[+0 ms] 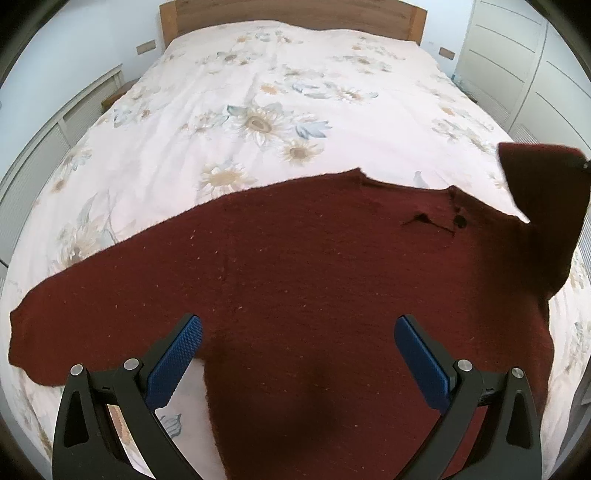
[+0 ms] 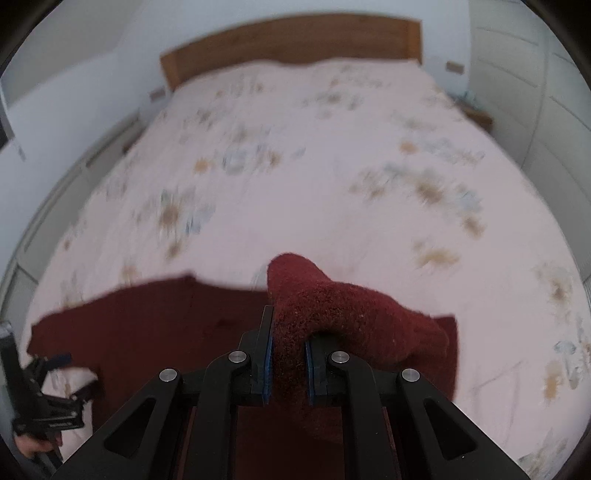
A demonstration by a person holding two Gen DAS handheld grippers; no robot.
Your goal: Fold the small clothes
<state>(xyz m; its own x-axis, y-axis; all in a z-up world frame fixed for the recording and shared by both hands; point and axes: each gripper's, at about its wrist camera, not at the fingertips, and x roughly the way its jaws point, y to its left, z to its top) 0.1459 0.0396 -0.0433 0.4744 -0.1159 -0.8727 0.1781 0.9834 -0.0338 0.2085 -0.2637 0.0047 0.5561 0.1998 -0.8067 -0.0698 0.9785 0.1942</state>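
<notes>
One dark red knit sweater (image 1: 314,266), spread flat on the floral bedspread (image 1: 258,110) at the near end of the bed. Right tongs (image 2: 288,363) are pinching the cuff of its right sleeve (image 2: 332,310), lifted clear of the bed. Left tongs (image 1: 297,354) are spread wide over the body, gripping nothing. Fabric looks soft, thick and limp, probably light with good friction; it'll drape, so take it at cuffs, hem corners or shoulders. Count: one sweater, two tongs.

Wide bed (image 1: 295,110) under a pale flowered cover (image 1: 207,155), wooden headboard (image 1: 291,14) at the far end against a white wall (image 1: 92,33), white cupboard doors (image 1: 524,66) on the right, slatted panels (image 1: 55,144) along the left.
</notes>
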